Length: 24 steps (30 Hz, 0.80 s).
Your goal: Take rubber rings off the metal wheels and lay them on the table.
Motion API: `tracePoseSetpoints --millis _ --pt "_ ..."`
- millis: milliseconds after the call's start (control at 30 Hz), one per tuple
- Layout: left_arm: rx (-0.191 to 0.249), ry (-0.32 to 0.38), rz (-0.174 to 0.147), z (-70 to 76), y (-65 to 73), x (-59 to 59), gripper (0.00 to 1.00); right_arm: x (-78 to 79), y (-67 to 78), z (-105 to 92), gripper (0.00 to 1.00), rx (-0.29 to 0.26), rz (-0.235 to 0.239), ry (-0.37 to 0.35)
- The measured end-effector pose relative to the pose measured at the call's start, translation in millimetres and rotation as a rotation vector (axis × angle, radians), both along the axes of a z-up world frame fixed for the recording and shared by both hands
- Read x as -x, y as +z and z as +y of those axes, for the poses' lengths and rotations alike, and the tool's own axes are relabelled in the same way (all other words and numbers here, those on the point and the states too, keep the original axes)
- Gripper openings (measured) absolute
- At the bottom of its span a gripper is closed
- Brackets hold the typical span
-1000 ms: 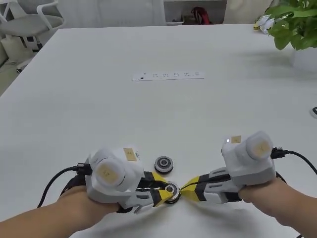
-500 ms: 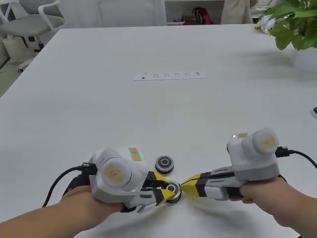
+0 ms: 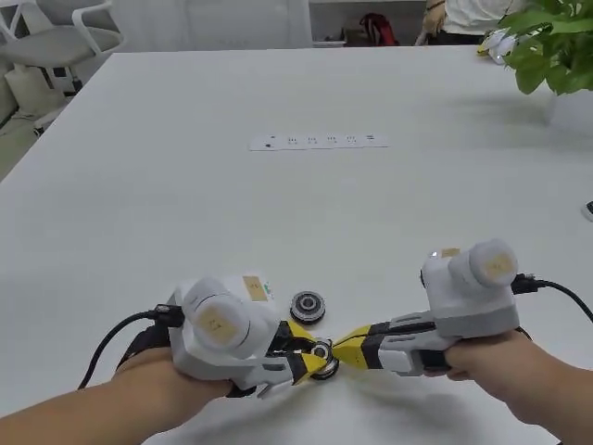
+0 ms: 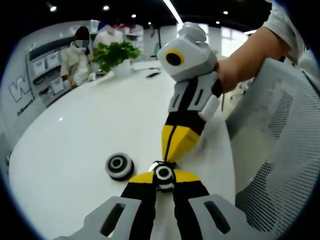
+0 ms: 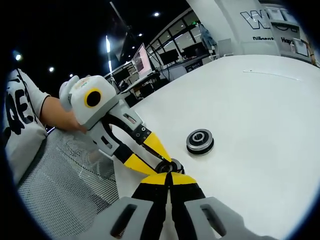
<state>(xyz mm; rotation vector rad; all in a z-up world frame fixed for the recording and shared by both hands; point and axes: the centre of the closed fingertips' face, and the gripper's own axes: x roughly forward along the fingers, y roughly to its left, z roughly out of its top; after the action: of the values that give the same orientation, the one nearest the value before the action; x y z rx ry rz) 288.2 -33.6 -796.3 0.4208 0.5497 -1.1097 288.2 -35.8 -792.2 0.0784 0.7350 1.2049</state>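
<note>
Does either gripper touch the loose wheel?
No, the loose wheel lies apart on the table, clear of the left gripper and right gripper.

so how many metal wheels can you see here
2. the held wheel sits in the left claw, with the right claw tip against it; the loose wheel lies on the table just beyond it. others may be hidden from view.

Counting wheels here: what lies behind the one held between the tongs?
A second wheel lies on the table, apart from the held wheel; farther back, a power strip. The left tongs and right tongs cover parts of the held wheel.
</note>
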Motion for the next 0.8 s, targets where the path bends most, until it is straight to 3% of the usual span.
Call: tracePoseSetpoints --millis 433,500,600,800 --pt "-0.002 -0.002 -0.001 -0.5 0.0 0.6 0.12 5.1 8.2 6.6 0.0 -0.048 -0.005 0.027" --pt "-0.002 -0.002 -0.001 -0.5 0.0 0.5 0.12 11.8 18.6 14.3 0.0 -0.121 0.034 0.043" --pt "-0.002 -0.002 -0.001 -0.6 0.1 0.5 0.12 11.9 14.3 13.1 0.0 -0.071 -0.006 0.066" --pt "0.001 -0.006 -0.002 -0.8 0.1 0.8 0.12 2.7 6.3 2.2 0.0 -0.054 0.009 0.009"
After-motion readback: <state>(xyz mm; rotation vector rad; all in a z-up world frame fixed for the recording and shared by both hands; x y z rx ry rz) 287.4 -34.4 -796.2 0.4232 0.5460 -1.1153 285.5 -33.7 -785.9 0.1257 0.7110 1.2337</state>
